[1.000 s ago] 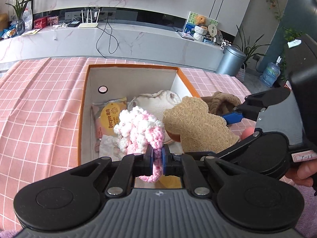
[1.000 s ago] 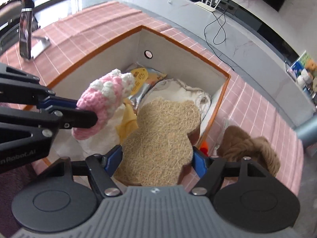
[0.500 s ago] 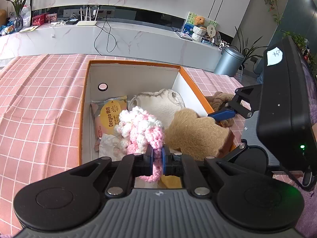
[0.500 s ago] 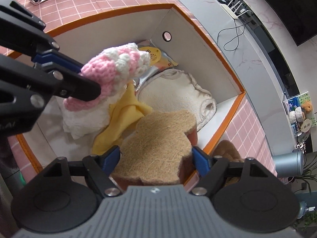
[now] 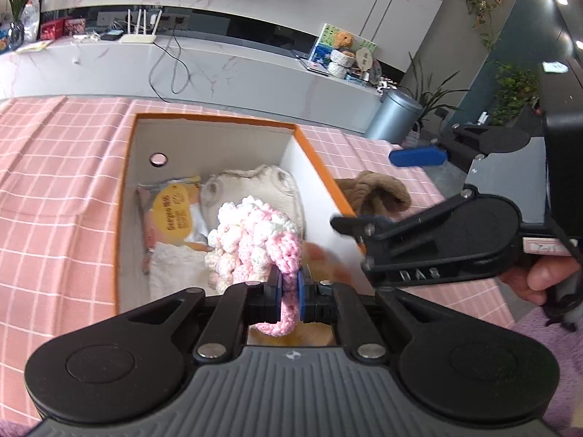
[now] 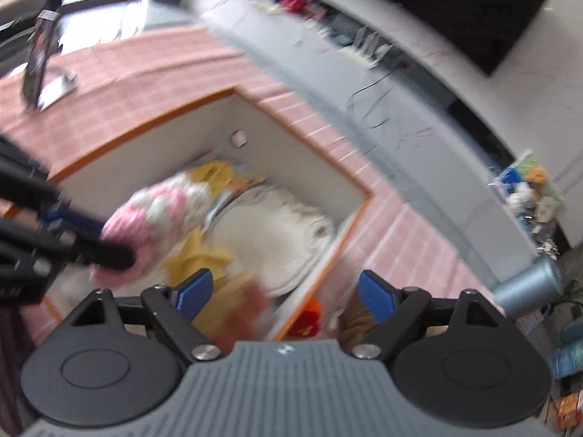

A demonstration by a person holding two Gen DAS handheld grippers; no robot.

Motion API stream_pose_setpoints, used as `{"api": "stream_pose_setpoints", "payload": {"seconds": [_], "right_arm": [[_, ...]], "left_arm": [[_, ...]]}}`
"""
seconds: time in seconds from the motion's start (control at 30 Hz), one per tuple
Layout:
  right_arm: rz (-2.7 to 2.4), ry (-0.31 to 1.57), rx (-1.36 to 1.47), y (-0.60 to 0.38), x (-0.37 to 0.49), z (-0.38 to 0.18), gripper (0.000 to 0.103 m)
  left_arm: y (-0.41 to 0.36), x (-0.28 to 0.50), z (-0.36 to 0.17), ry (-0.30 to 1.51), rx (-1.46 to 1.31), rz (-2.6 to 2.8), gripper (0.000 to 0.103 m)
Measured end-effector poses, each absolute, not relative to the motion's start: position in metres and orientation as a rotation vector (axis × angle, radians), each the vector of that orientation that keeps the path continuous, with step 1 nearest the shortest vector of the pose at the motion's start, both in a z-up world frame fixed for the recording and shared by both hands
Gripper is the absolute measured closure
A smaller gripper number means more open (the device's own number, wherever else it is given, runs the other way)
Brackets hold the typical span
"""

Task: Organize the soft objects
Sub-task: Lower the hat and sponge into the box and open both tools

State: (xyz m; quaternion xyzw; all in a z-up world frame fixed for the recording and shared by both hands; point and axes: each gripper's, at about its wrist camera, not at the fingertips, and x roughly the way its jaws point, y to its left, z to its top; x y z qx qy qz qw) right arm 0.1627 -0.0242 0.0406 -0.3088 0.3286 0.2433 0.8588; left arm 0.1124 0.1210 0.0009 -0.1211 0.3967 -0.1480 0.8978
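My left gripper [image 5: 289, 287] is shut on a pink and white crochet piece [image 5: 255, 240] and holds it over the near end of the orange-rimmed white box [image 5: 215, 120]. The crochet piece [image 6: 153, 218] and the box [image 6: 145, 134] also show in the blurred right wrist view. My right gripper [image 6: 284, 287] is open and empty above the box's right wall. The brown loofah bear [image 6: 244, 313] lies blurred in the box below it. In the box are also a cream knit item [image 5: 255, 189], a yellow packet [image 5: 175, 211] and a yellow cloth [image 6: 196, 255].
A brown knitted item [image 5: 375, 193] lies on the pink checked tablecloth [image 5: 54, 200] right of the box. Something red and orange [image 6: 309, 317] lies by the box's right wall. A phone on a stand [image 6: 40, 58] stands far left. A grey bin [image 5: 393, 120] stands beyond the table.
My right gripper has opened and let go of the loofah bear, which dropped into the box, and it has drawn back to the right. My left gripper still holds the crochet piece.
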Motion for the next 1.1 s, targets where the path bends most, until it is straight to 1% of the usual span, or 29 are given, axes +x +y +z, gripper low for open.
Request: {"api": "stream_pose_setpoints", "payload": {"seconds": [0.1, 0.17, 0.27, 0.43, 0.57, 0.77, 0.87, 0.97, 1.0, 1.07, 1.1], "right_arm": [[0.466, 0.672, -0.569, -0.038, 0.159, 0.041, 0.022], [0.461, 0.694, -0.478, -0.048, 0.159, 0.041, 0.035], [0.454, 0.718, -0.394, -0.059, 0.155, 0.036, 0.039], [0.453, 0.749, -0.31, -0.066, 0.148, 0.023, 0.039], [0.446, 0.78, -0.274, -0.07, 0.147, 0.014, 0.039], [0.426, 0.801, -0.215, -0.081, 0.145, 0.006, 0.039], [0.41, 0.817, -0.199, -0.087, 0.146, 0.002, 0.039], [0.403, 0.824, -0.185, -0.091, 0.147, 0.001, 0.039], [0.403, 0.824, -0.183, -0.092, 0.147, 0.001, 0.039], [0.398, 0.825, -0.182, -0.095, 0.147, 0.002, 0.038], [0.396, 0.826, -0.181, -0.096, 0.146, 0.002, 0.038]], "left_arm": [[0.111, 0.112, 0.001, 0.831, -0.25, -0.332, 0.094], [0.104, 0.113, -0.002, 0.85, -0.246, -0.358, 0.094], [0.097, 0.118, -0.011, 0.901, -0.278, -0.382, 0.094], [0.085, 0.126, -0.032, 0.95, -0.273, -0.376, 0.094], [0.08, 0.133, -0.039, 0.969, -0.265, -0.355, 0.094], [0.102, 0.137, -0.047, 1.003, -0.371, -0.296, 0.093], [0.108, 0.139, -0.056, 1.04, -0.367, -0.255, 0.092], [0.103, 0.141, -0.064, 1.082, -0.327, -0.235, 0.086], [0.1, 0.141, -0.065, 1.088, -0.314, -0.233, 0.082], [0.096, 0.139, -0.065, 1.076, -0.288, -0.224, 0.079], [0.094, 0.137, -0.063, 1.073, -0.272, -0.219, 0.074]]}}
